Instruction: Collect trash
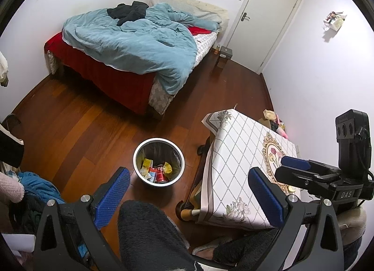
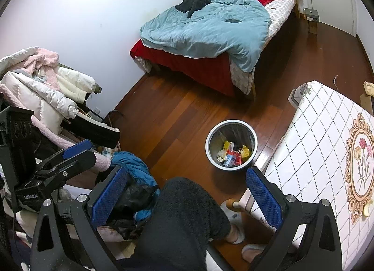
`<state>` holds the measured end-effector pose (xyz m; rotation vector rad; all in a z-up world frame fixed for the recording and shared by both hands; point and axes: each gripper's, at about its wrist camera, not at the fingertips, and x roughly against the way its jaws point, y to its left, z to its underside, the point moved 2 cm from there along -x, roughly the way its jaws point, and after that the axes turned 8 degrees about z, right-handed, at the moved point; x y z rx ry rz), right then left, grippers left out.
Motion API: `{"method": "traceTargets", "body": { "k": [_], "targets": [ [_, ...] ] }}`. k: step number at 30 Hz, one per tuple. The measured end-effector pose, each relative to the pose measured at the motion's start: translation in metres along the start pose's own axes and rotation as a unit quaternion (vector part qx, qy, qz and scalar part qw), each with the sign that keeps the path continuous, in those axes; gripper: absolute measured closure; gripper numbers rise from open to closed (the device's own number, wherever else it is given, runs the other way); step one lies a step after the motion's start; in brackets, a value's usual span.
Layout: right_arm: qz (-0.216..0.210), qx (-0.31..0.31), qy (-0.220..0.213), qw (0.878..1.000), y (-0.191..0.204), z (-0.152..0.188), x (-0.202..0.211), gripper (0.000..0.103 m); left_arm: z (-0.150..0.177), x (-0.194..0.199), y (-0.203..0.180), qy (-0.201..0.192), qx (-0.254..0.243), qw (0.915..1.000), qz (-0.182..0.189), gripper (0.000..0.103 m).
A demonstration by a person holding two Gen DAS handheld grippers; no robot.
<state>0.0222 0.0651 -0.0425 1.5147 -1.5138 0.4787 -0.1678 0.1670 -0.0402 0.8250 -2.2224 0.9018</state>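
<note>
Trash lies heaped at the bottom of a round metal bin on the wooden floor: a red can, yellow wrappers and crumpled paper. The bin stands between the bed and a table covered with a white diamond-patterned cloth, just beside the table's near edge.

Both claws hang above this, released and holding nothing. The left gripper has its blue pads spread wide, and the right gripper is spread the same way. A person's knee in dark fleece rises between the fingers of each and covers the floor in front of the bin.

From the left wrist view, the right gripper shows out over the tablecloth, along with a closed white door and a small heap of things on the floor behind the table. The right wrist view instead shows a pile of coats against the wall, a blue garment below it, the left gripper low on that side, slippered feet under the table edge, and a pale scrap on the cloth near the flower medallion.
</note>
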Motion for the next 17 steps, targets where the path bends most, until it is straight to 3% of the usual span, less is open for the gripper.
{"method": "traceTargets", "body": {
  "k": [17],
  "targets": [
    [-0.001, 0.002, 0.002, 1.0, 0.0018, 0.0017, -0.0047, 0.0, 0.0004, 0.0009, 0.0025, -0.003, 0.003, 1.0, 0.003, 0.0]
  ]
}}
